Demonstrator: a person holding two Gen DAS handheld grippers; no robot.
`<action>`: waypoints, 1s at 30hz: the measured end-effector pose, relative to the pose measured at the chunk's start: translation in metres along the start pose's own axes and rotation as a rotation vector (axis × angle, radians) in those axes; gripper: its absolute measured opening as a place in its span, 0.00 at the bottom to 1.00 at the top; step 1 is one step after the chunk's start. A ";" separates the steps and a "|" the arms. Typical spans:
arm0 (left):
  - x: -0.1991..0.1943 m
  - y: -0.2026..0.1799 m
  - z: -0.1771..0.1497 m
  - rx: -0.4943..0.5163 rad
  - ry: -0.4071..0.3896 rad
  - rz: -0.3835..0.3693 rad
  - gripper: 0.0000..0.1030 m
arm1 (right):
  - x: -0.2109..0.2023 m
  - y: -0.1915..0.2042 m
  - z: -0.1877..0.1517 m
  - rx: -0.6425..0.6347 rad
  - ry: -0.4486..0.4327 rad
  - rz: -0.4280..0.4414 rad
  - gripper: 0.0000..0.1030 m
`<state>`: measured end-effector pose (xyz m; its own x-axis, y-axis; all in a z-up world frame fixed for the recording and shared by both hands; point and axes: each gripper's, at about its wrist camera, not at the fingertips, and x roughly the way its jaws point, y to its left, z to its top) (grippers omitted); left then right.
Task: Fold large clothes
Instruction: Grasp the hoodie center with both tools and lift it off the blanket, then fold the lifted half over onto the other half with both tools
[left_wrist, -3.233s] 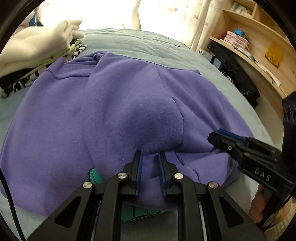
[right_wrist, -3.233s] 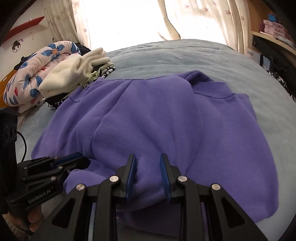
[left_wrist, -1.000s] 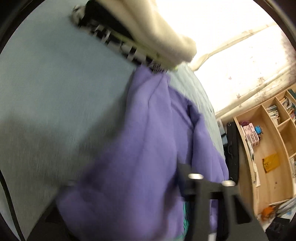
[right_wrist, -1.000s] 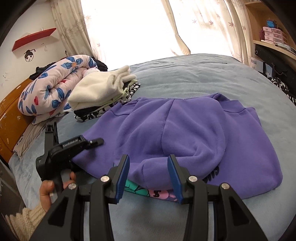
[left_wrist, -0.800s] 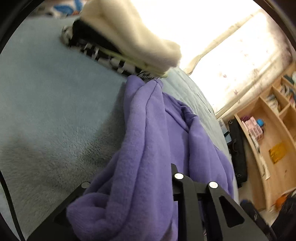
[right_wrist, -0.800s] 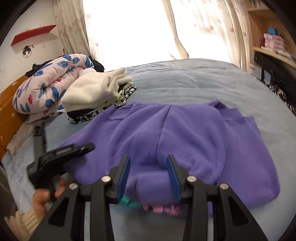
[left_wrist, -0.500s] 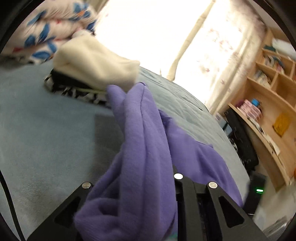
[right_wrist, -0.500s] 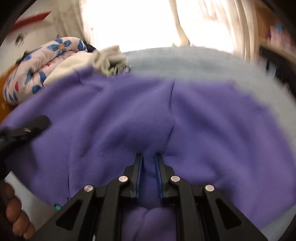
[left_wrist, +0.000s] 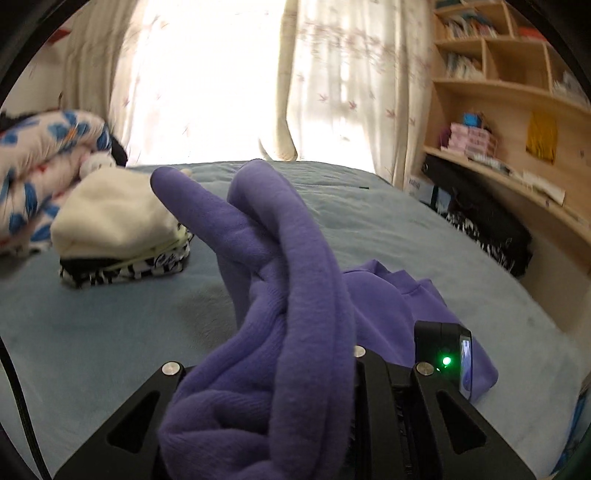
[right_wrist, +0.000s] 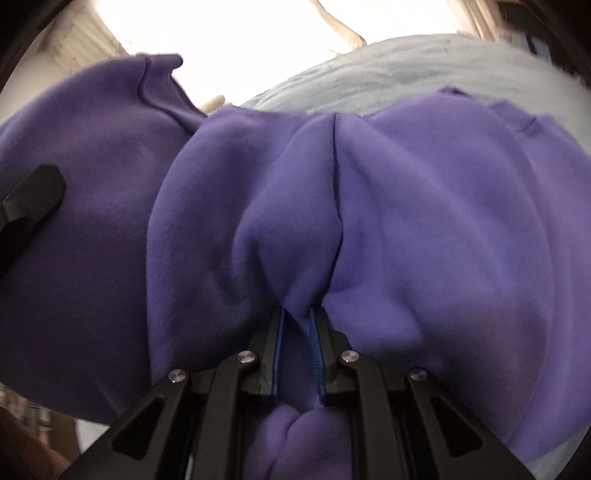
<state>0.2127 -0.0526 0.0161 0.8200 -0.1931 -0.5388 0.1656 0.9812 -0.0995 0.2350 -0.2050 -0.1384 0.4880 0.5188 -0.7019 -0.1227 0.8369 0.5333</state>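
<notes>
A large purple sweatshirt (left_wrist: 295, 288) lies on the bed. One side of it rises in a thick roll and drapes over my left gripper (left_wrist: 295, 354), which is shut on it with the fingertips hidden under the cloth. In the right wrist view the sweatshirt (right_wrist: 424, 221) fills the frame. My right gripper (right_wrist: 297, 314) is shut on a pinched fold near its front edge, blue pads pressing the fabric. The left gripper (right_wrist: 29, 199) shows as a black shape at the left, and the right gripper's body (left_wrist: 443, 354) shows a green light.
The bed cover (left_wrist: 92, 332) is blue-grey. A folded cream garment on a black-and-white one (left_wrist: 114, 229) sits at the back left, beside a floral quilt (left_wrist: 37, 166). Wooden shelves (left_wrist: 517, 110) and a black bag (left_wrist: 487, 229) stand to the right. Curtains hang behind the bed.
My left gripper has lifted the sweatshirt's side off the bed and rolled upright. My right gripper came down and shut on a fold at the front edge.
</notes>
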 end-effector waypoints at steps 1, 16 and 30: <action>0.000 -0.008 0.003 0.020 0.000 0.010 0.16 | -0.007 -0.007 0.001 0.036 0.027 0.054 0.13; 0.046 -0.128 0.014 0.195 0.149 0.029 0.17 | -0.182 -0.111 -0.013 0.211 -0.259 -0.190 0.13; 0.101 -0.215 -0.024 0.278 0.312 0.000 0.18 | -0.192 -0.157 -0.035 0.332 -0.274 -0.208 0.13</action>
<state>0.2472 -0.2831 -0.0369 0.6216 -0.1393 -0.7709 0.3420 0.9336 0.1071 0.1302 -0.4301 -0.1036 0.6881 0.2440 -0.6833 0.2625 0.7942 0.5480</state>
